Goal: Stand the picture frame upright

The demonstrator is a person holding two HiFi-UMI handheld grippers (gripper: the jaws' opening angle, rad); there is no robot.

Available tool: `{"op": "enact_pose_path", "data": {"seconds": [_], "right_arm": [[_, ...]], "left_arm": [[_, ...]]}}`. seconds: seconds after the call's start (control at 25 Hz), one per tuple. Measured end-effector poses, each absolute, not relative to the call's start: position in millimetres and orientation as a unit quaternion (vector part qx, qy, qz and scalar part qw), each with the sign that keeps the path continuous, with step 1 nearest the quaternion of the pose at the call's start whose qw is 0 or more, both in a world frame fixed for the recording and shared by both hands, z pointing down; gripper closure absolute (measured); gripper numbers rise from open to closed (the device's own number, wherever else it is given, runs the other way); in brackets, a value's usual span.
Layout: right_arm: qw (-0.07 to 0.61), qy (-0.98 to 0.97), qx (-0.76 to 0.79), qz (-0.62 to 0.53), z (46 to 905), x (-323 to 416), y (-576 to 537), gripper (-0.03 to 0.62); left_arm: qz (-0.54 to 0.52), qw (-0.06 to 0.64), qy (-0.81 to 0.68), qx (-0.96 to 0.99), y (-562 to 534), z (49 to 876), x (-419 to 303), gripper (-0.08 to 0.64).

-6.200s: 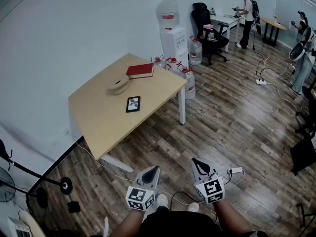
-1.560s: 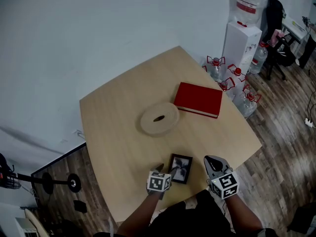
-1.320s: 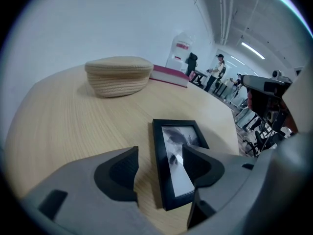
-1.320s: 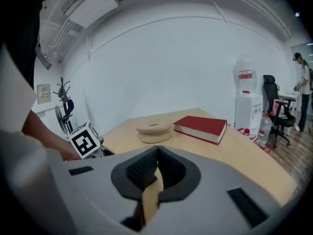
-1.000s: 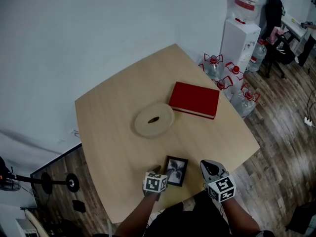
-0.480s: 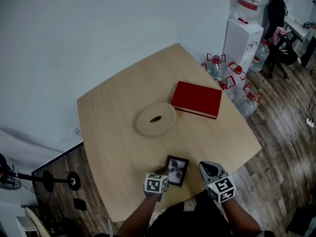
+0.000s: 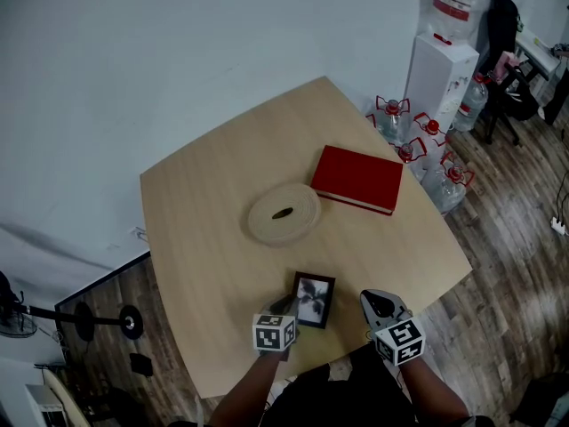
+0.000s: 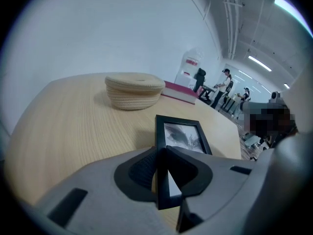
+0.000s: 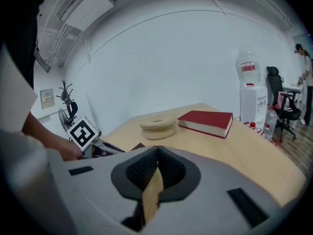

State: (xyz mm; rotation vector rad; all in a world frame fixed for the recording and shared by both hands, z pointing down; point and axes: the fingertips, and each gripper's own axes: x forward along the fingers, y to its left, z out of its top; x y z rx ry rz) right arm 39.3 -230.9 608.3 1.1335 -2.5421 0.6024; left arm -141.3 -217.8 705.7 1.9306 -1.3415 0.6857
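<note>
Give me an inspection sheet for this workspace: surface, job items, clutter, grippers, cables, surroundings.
Surface: light wooden table, three things on it.
Job's things: black picture frame near the front edge, face up, not yet upright.
Clutter: red hardcover book; round woven straw dish.
Grippers: left hand-held gripper clamped on the frame's edge; right hand-held gripper shut, empty, apart from the frame.
Cables: nothing seen on the table; white lead on the dark wooden floor.
Surroundings: white water dispenser, clear water bottles, black office chair.
</note>
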Motion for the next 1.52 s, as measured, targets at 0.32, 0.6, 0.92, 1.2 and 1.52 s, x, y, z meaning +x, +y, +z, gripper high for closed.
{"op": "enact_pose_path", "data": {"seconds": [0.32, 0.6, 0.92, 1.2, 1.52], "right_arm": [[0.135, -0.892, 0.377, 0.208, 605, 29, -235, 0.583], [0.148, -0.899, 0.354, 0.210, 611, 15, -234, 0.583], [0.159, -0.900, 0.349, 0.206, 617, 20, -244, 0.583], [0.160, -0.903, 0.340, 0.210, 622, 14, -256, 0.583], [0.166, -0.905, 0.331, 0.208, 627, 11, -266, 0.583]], "left_arm": [[0.171, 0.279, -0.612, 0.720, -259, 658, -174, 0.497], [0.113, 0.265, -0.671, 0.683, -296, 652, -203, 0.496], [0.094, 0.282, -0.710, 0.639, -309, 676, -210, 0.495], [0.098, 0.281, -0.719, 0.628, -311, 685, -204, 0.494], [0.108, 0.276, -0.723, 0.624, -309, 691, -199, 0.489]]}}
